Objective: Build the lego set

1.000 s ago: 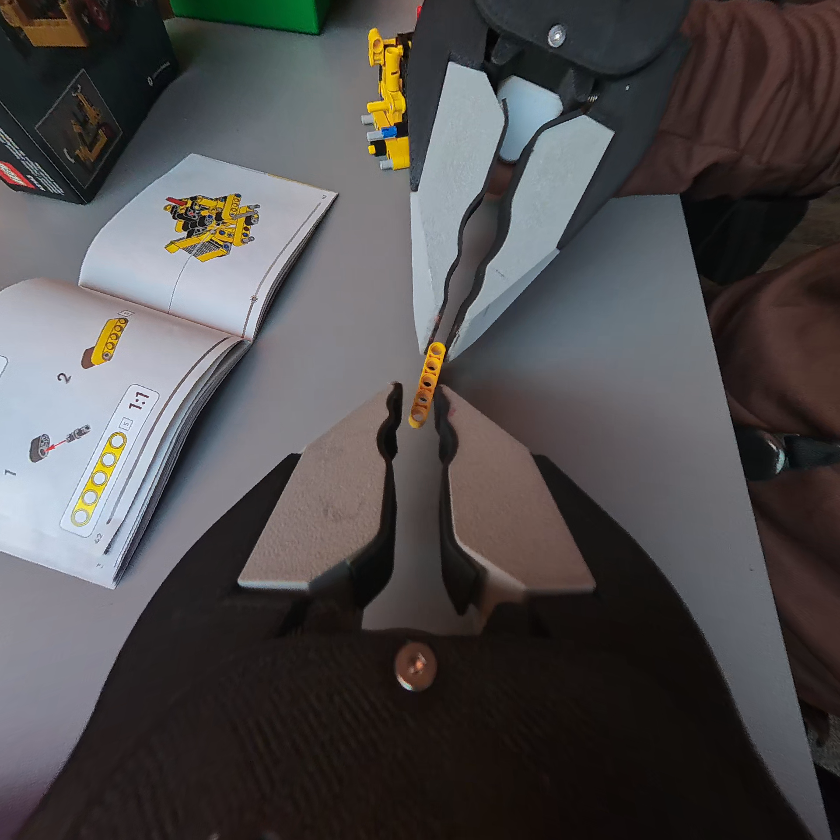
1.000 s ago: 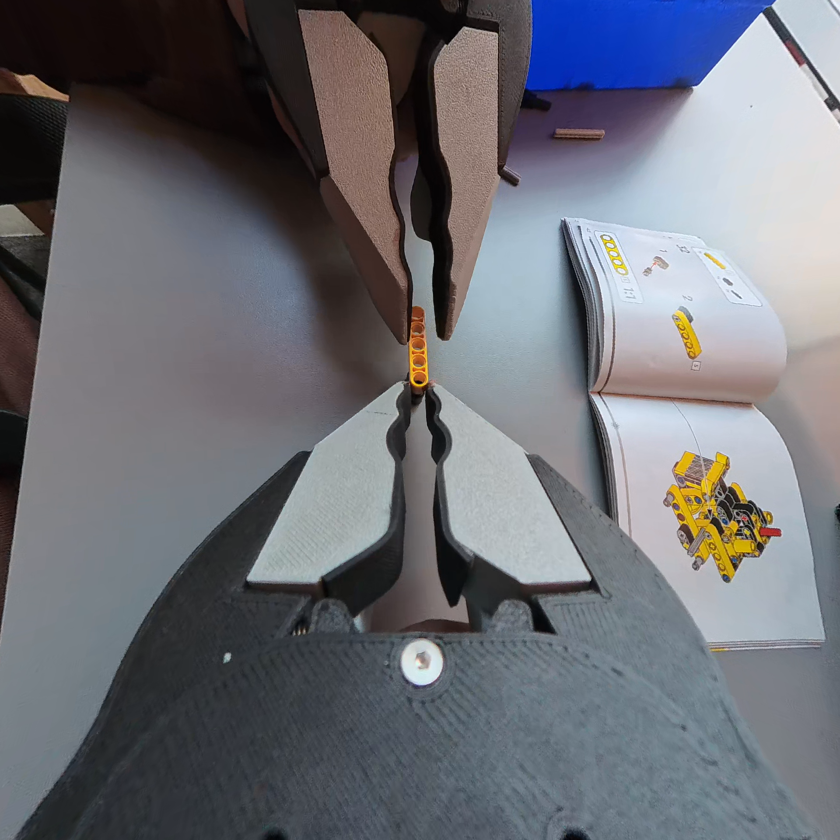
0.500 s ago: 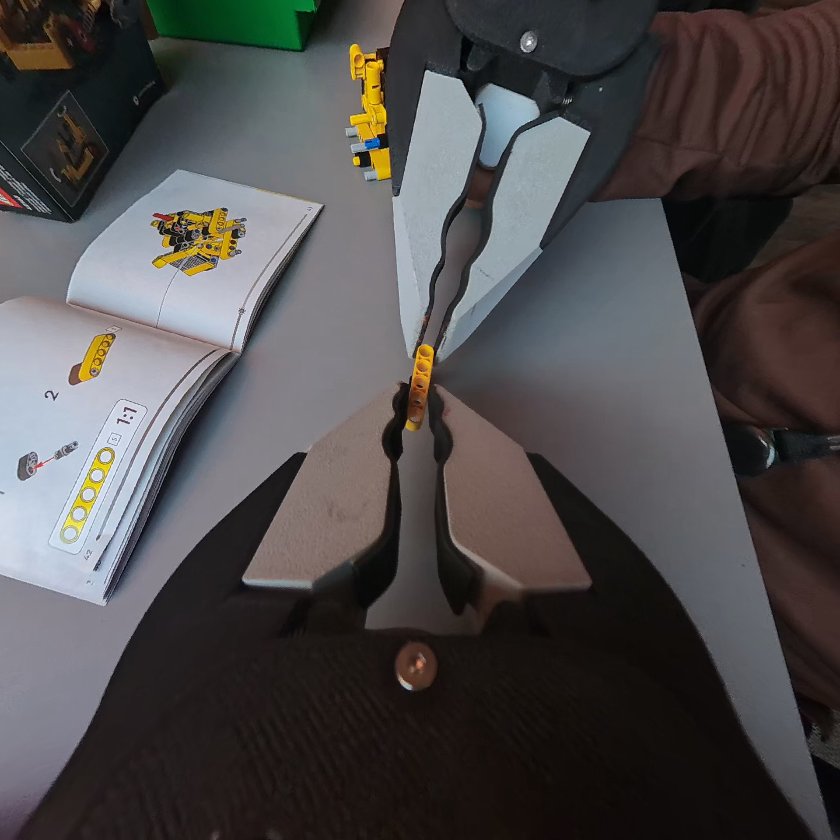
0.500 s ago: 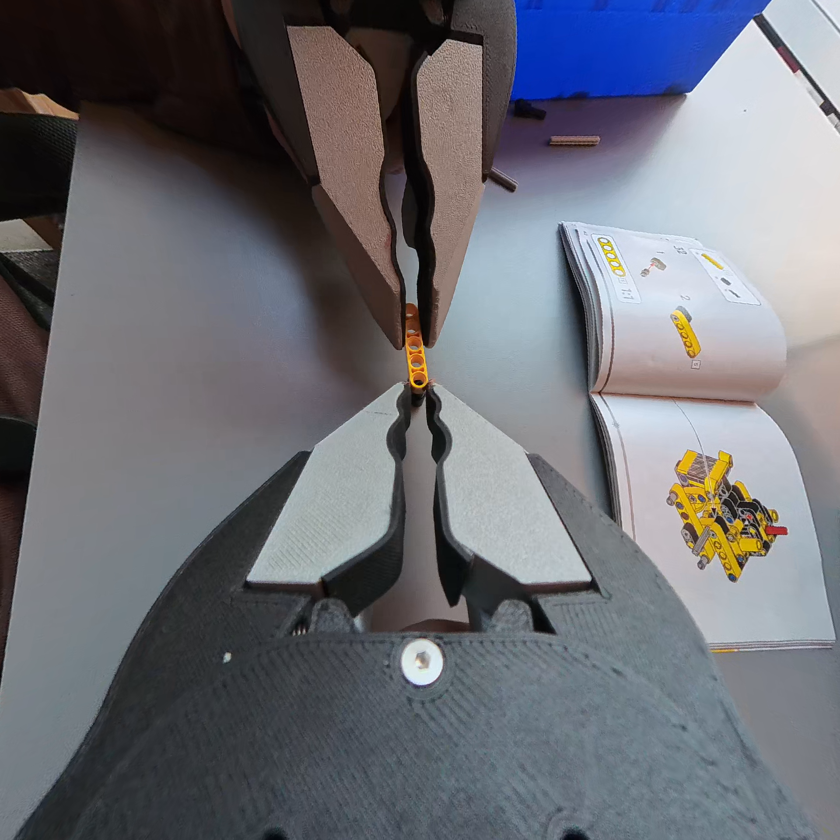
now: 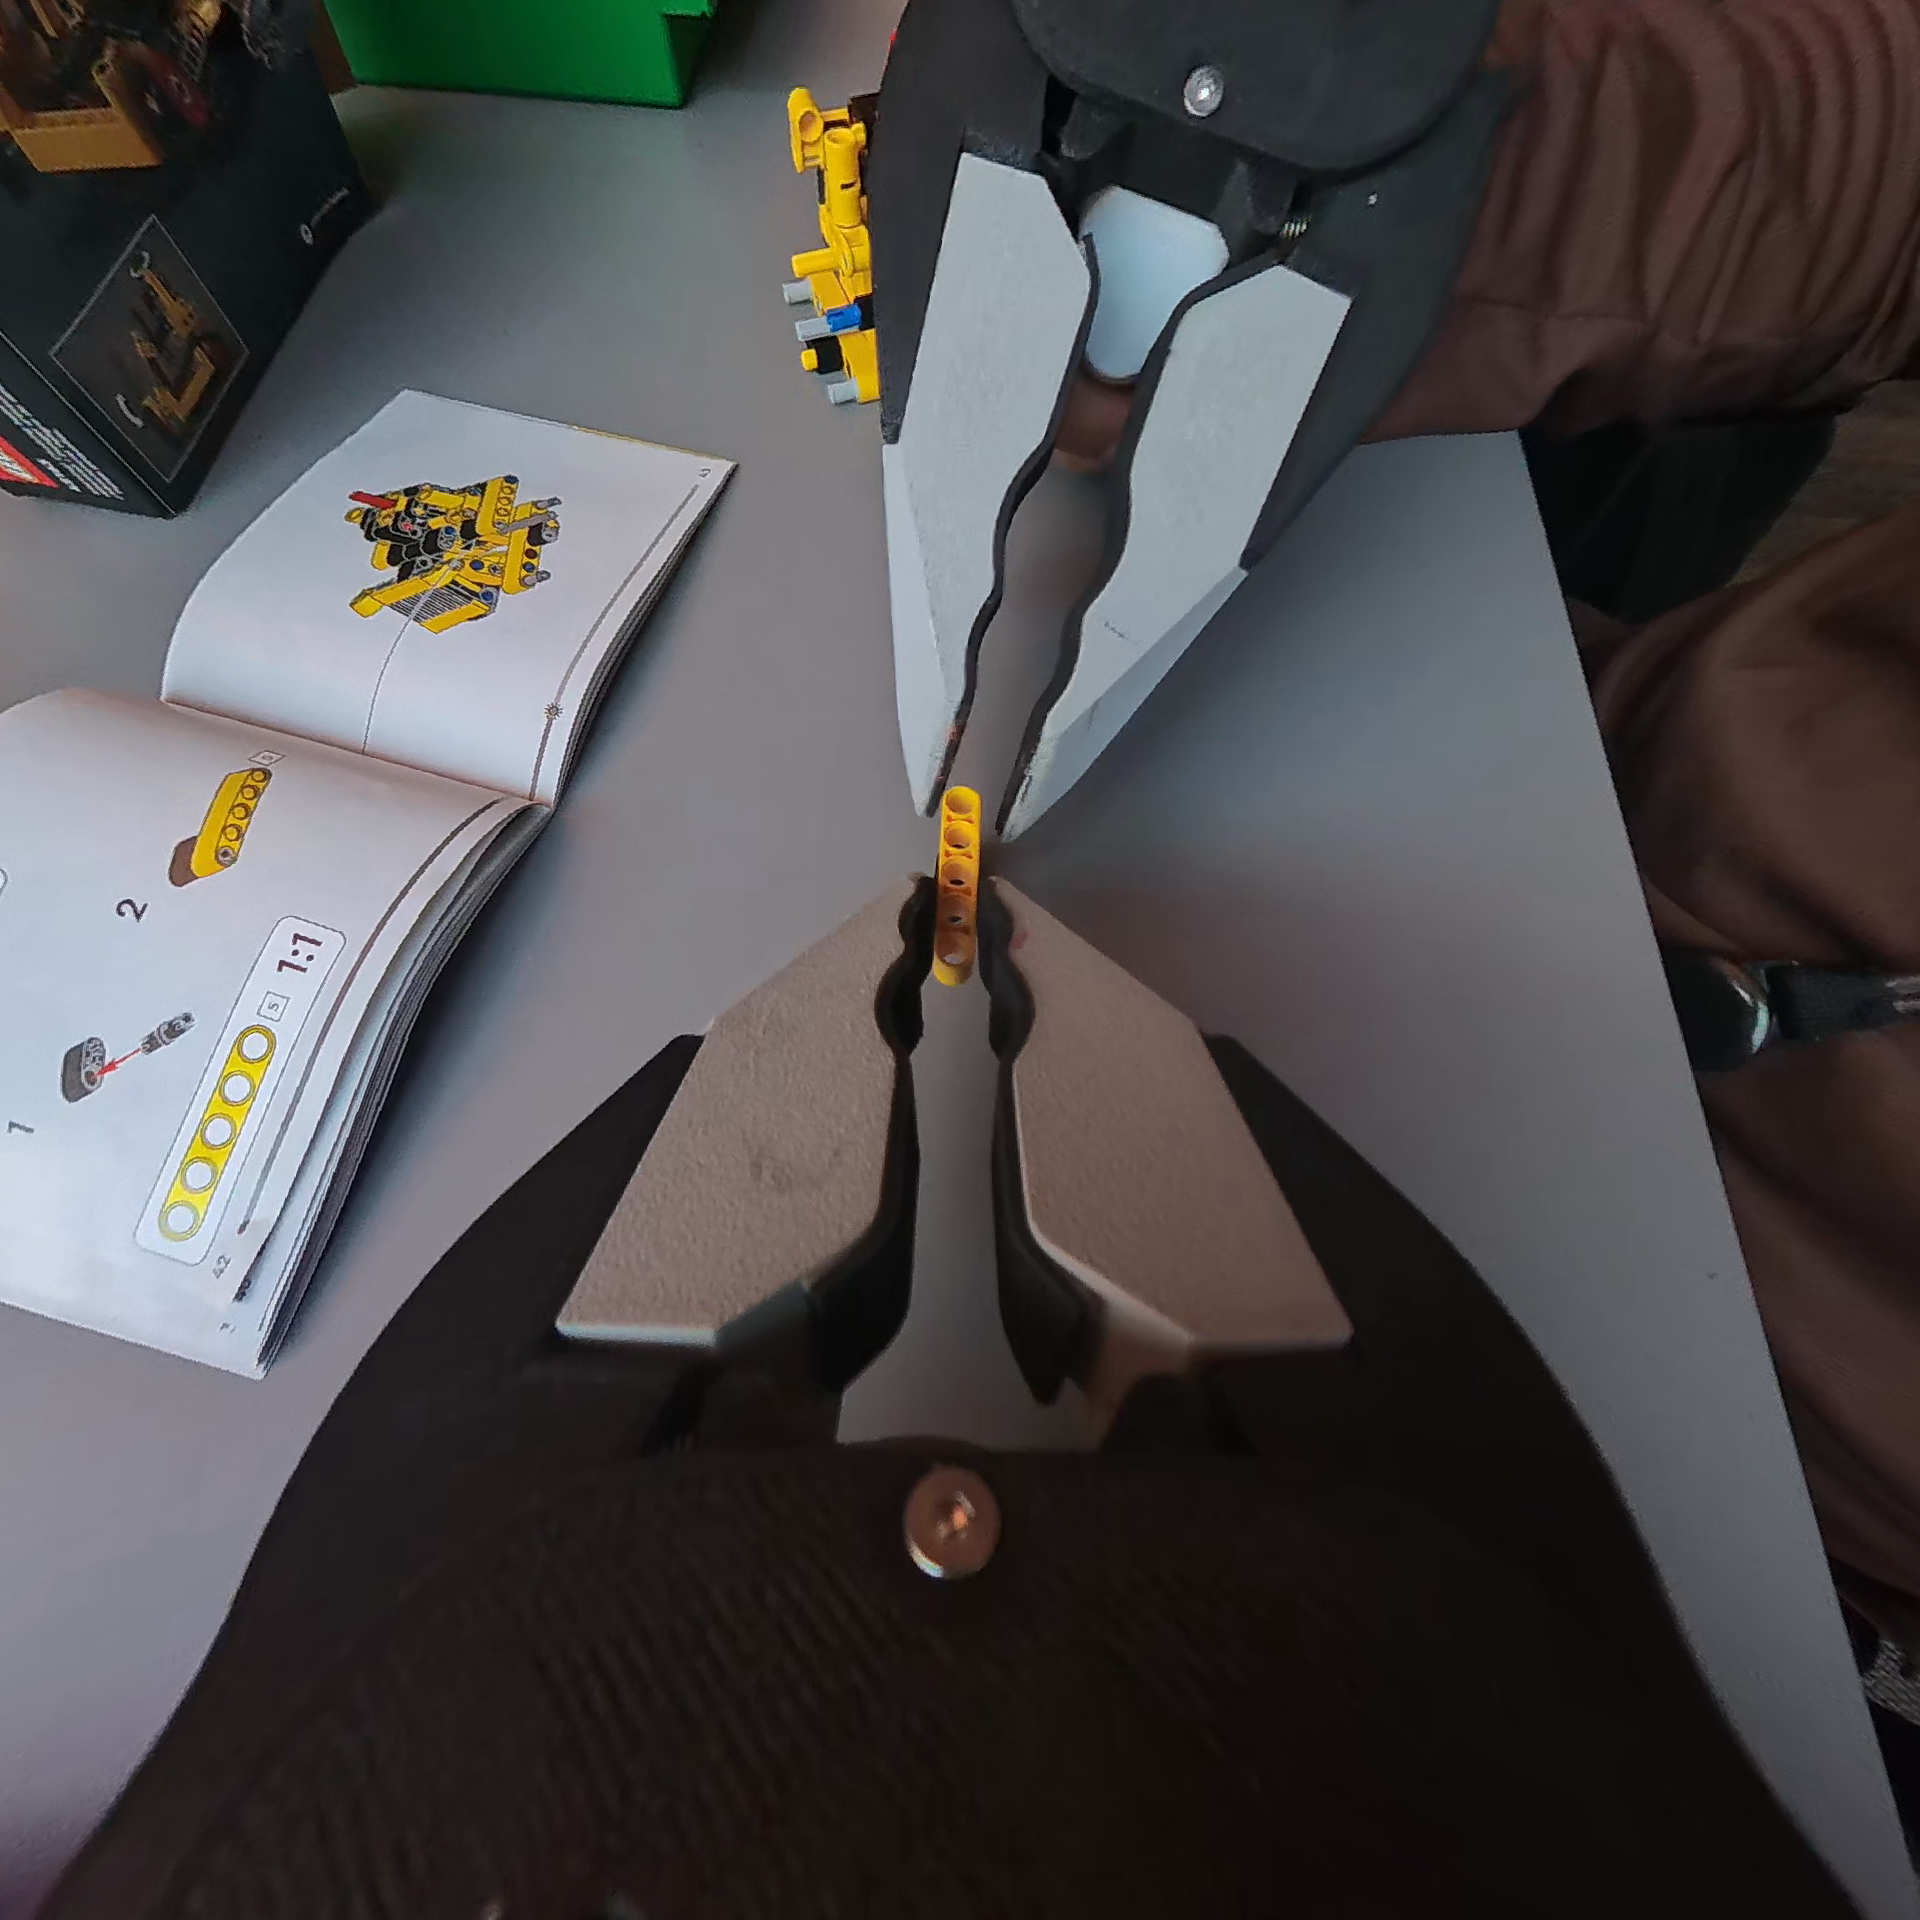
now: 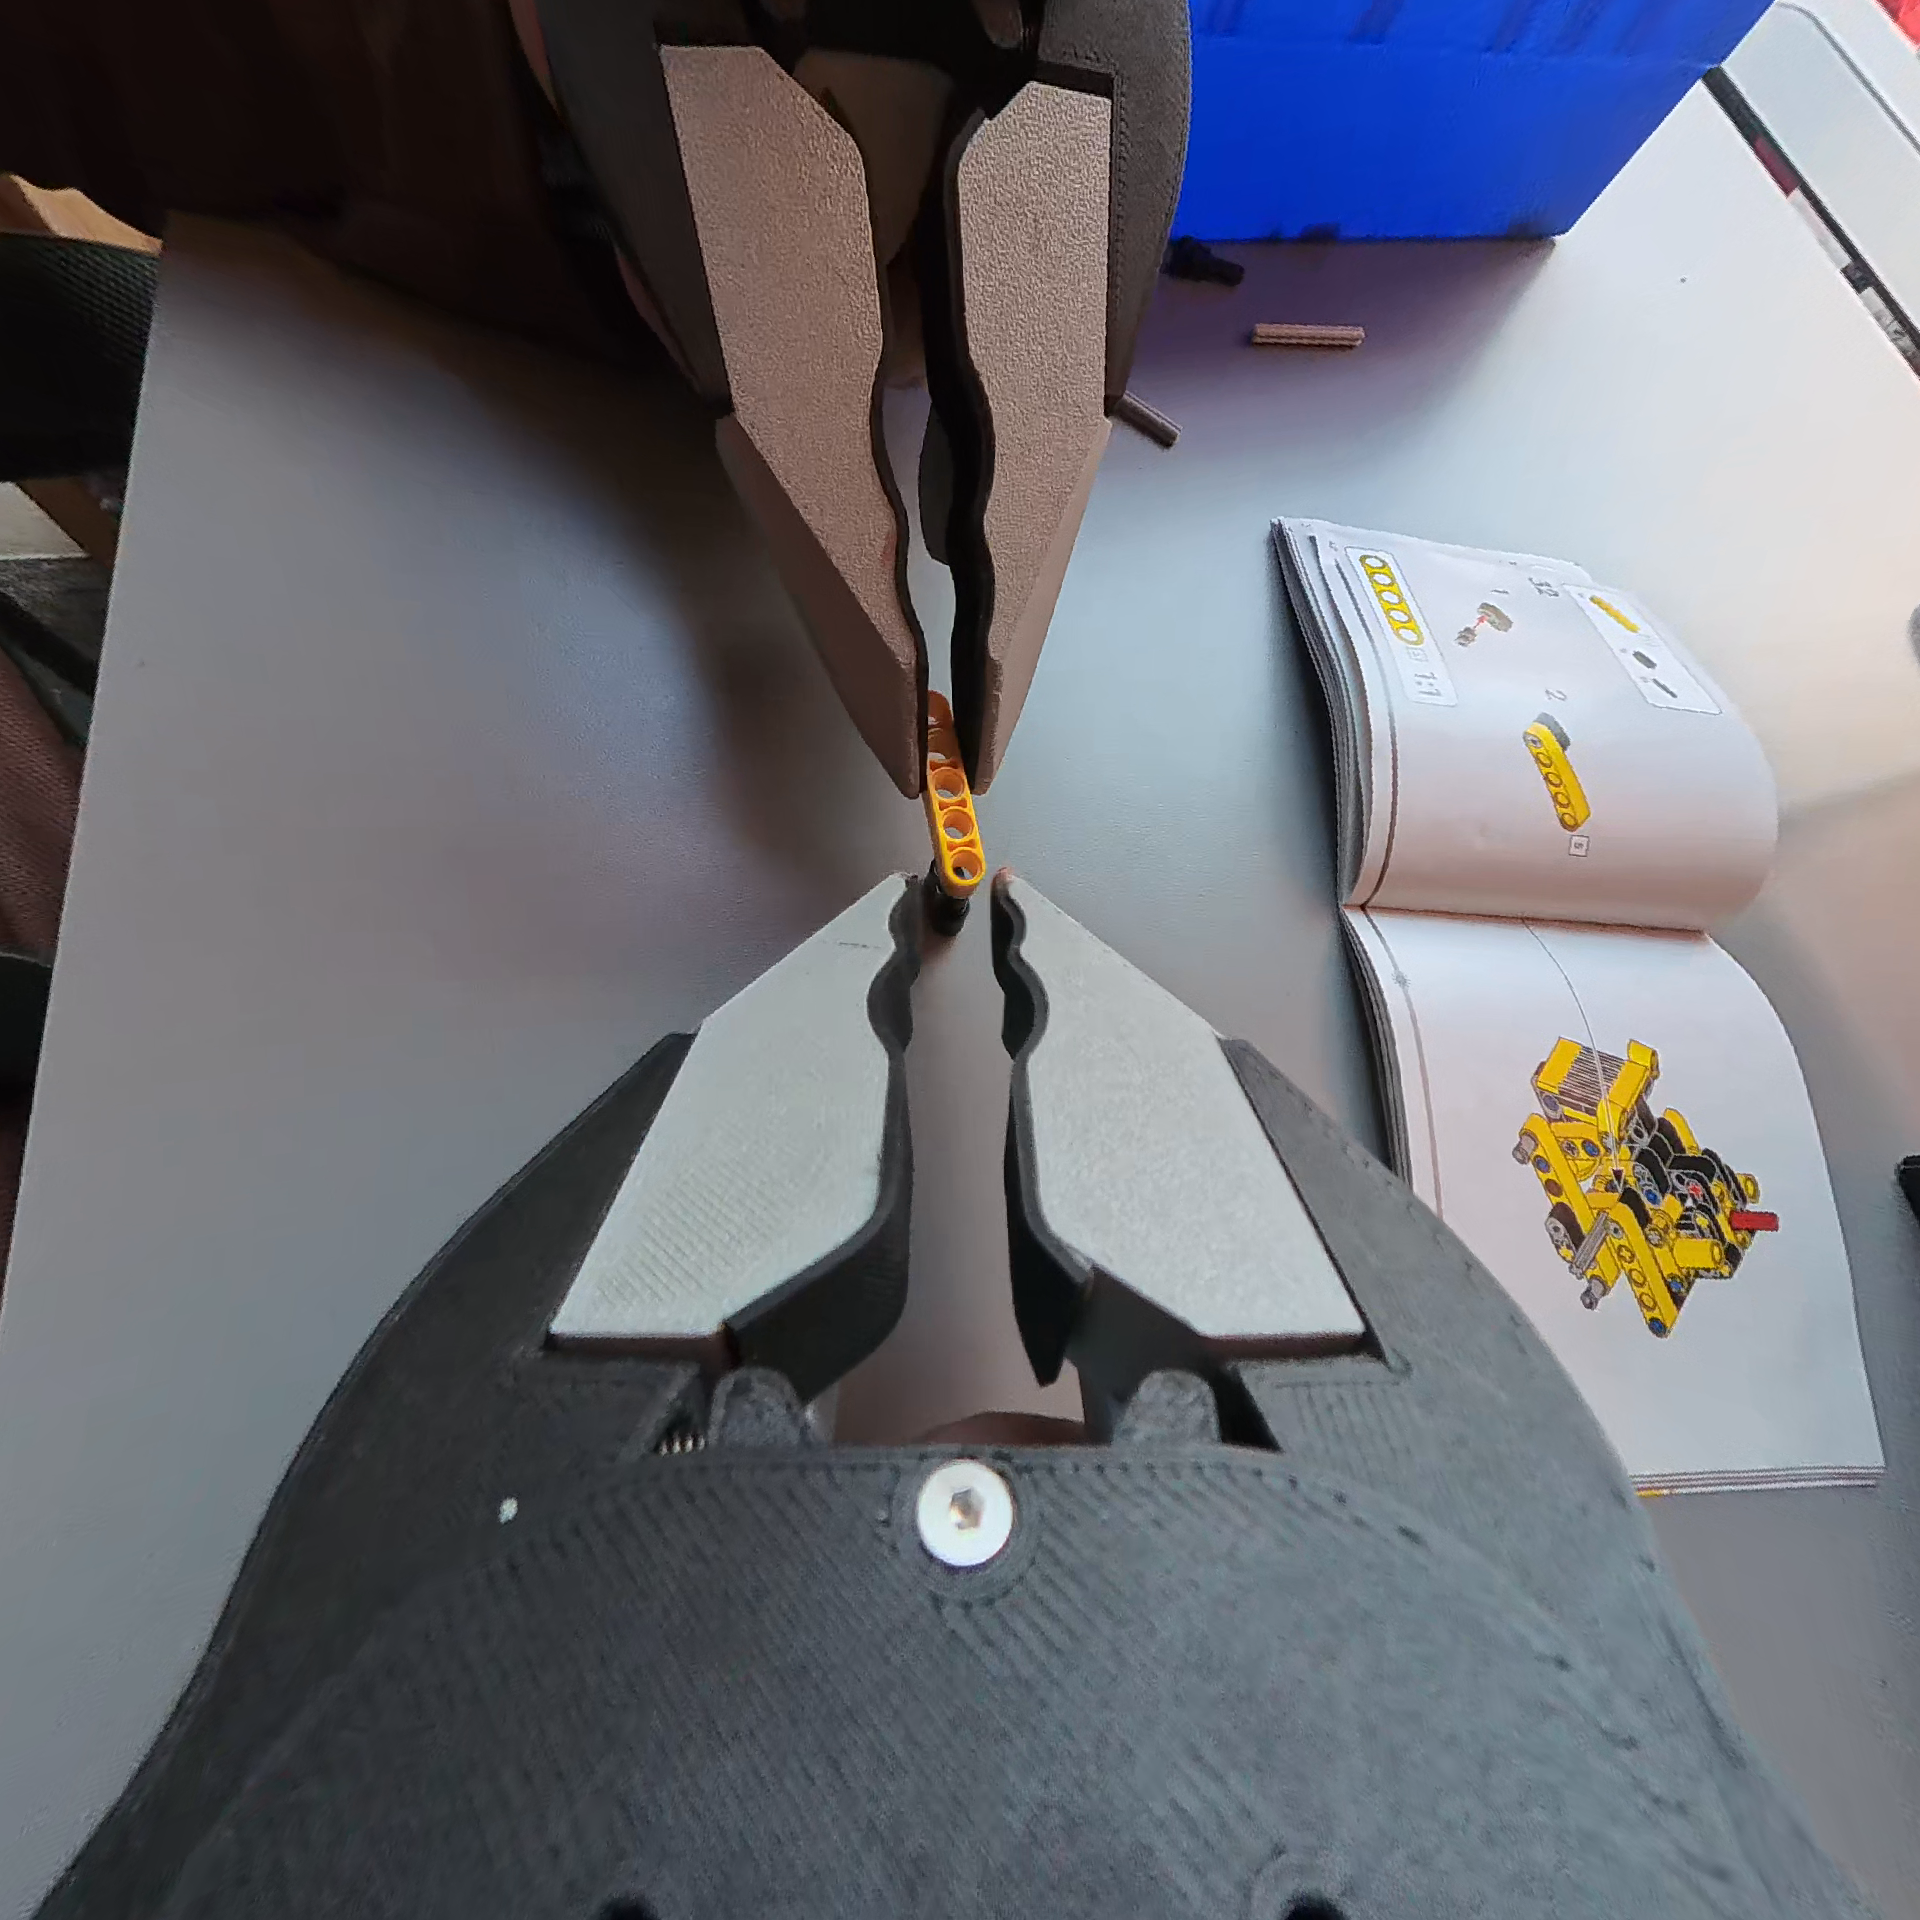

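Yellow five-hole beam (image 5: 957,902) sat pinched in left tool (image 5: 954,914), above tabletop (image 5: 1299,935) beside booklet (image 5: 312,831). Right tool (image 6: 948,883) stood narrowly parted round beam's free end. Step: hand-over finishing. Next, likely: fit beam to model (image 5: 831,239).

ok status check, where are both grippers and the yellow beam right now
Left hand-held gripper shut on yellow five-hole beam. Right hand-held gripper open at the beam's far end, not gripping. Beam held above grey table, nothing in the way.
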